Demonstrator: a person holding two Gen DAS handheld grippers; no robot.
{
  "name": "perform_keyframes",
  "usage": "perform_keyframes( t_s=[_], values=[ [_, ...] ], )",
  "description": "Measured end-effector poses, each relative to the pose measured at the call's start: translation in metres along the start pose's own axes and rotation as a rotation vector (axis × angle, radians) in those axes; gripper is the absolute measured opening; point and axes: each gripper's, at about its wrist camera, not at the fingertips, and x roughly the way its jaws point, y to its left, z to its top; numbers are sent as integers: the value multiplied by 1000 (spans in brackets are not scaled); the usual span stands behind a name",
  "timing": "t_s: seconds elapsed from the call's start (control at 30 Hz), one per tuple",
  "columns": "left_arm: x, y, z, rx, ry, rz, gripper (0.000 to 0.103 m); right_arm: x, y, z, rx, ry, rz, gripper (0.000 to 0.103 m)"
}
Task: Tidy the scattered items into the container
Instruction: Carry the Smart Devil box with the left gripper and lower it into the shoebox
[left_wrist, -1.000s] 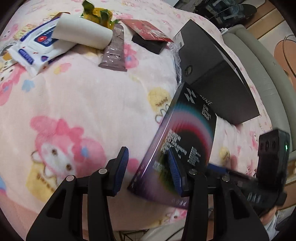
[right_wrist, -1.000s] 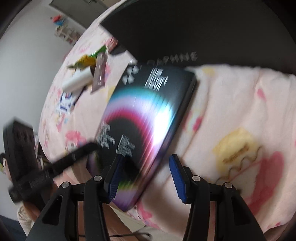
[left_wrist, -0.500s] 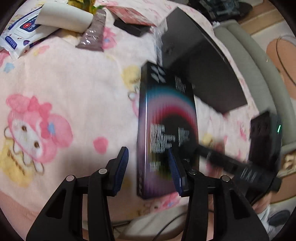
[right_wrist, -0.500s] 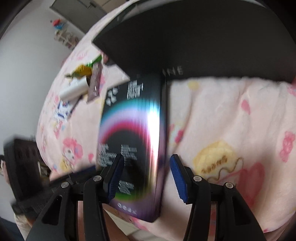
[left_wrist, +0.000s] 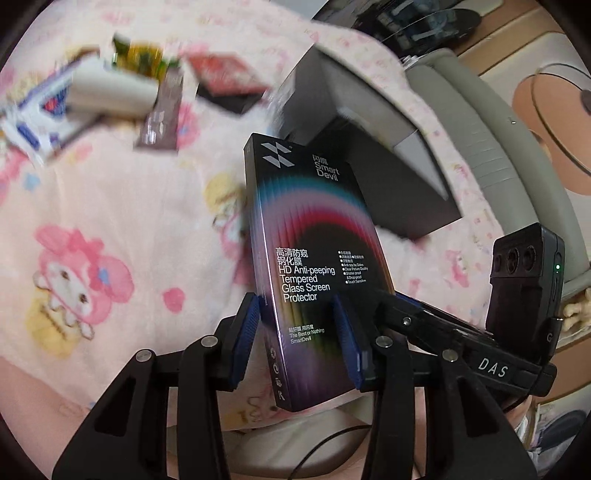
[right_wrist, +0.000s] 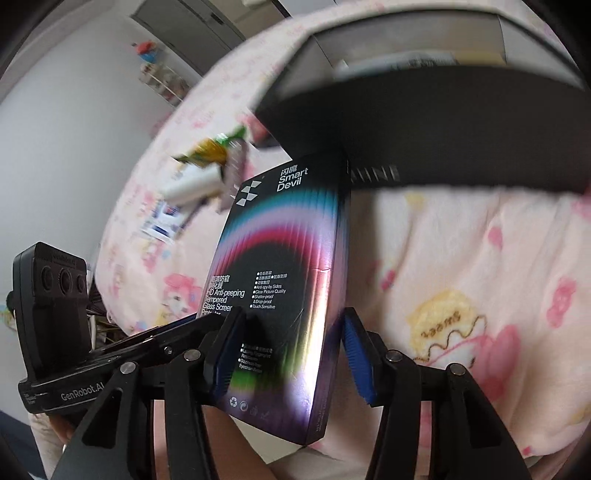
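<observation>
**Clerk:** Item in hand?

**Holder:** One screen protector box, flat and glossy. It is lifted clear of the pink blanket, near end toward me and far end just short of the black container. Not yet inside.

**Clerk:** Jaws?

**Holder:** My left gripper is closed on the box's near end, one pad at its left edge and the other on the printed face. My right gripper is closed on the same end from the other side. Both bite at a slant, not square across.

**Clerk:** Risks?

**Holder:** Three, as I judge it. The slick surface and slanted grip could let the box pivot or slide out if one hand leads the other. The far corner could catch the container's near wall if I go in too low. If the hands pull apart, the carton could twist.

**Clerk:** Outstanding stock?

**Holder:** White roll, wipes pack, brown sachet and others, all well apart on the blanket.
</observation>
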Motion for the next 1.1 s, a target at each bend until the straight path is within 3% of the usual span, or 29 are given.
perform_keyframes(
  t_s=[0.17, 0.33, 0.5, 0.73, 1.1],
  values=[
    [-38, -15, 12, 32, -80, -19, 43, -37, 18, 13, -41, -87, 38, 48],
    [-50, -45, 34, 109, -124, -35, 42, -69, 19, 31, -47, -166, 65, 48],
    [-26, -72, 68, 153, -105, -69, 43, -90, 10, 54, -59, -227, 5, 48],
    [24, -116, 120, 208, -68, -106, 43, -109, -33, 105, -53, -280, -76, 48],
    [116, -131, 160, 173, 43, -86, 43, -86, -111, 150, 45, -259, -103, 48]
  ],
)
